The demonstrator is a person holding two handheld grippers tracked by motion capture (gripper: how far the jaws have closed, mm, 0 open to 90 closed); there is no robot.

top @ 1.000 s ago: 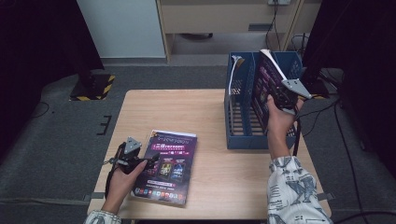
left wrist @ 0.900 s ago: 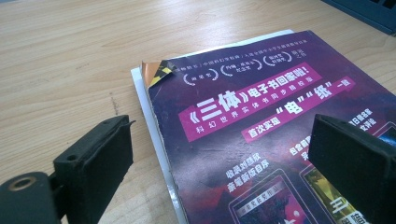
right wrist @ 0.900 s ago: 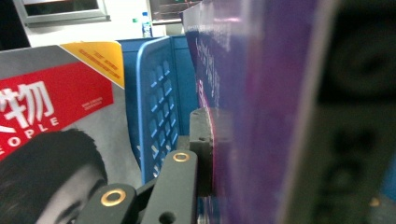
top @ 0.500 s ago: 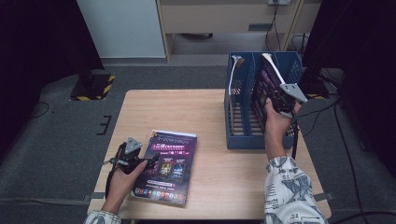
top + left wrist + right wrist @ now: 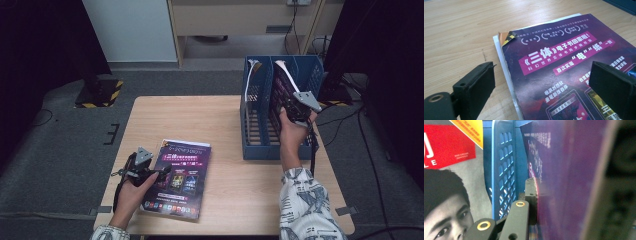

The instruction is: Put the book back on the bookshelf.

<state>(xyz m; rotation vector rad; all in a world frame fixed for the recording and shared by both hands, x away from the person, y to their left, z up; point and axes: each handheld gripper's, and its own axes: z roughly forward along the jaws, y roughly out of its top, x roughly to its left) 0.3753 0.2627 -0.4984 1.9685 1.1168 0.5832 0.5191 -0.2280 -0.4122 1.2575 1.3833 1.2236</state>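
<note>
Magazine going down into a blue rack while a second one lies flat on the table.

High view: the right gripper (image 5: pixel 296 106) has sunk a little since the earlier frames, pinching an upright purple magazine (image 5: pixel 281 87) in the rack's right slot; its lower part is hidden behind the perforated plastic rack (image 5: pixel 257 127). The left gripper (image 5: pixel 150 172) rests on the edge of the glossy magazine on the table (image 5: pixel 182 175), unmoved. Left gripper view: jaws wide apart, holding nothing, over that cover's dog-eared corner (image 5: pixel 507 37) and the pale wood table (image 5: pixel 461 30). Right gripper view: jaws clamped on the blurred purple cover (image 5: pixel 564 182), the right pad hidden behind it; another magazine (image 5: pixel 446 182) stands beyond the divider.
</note>
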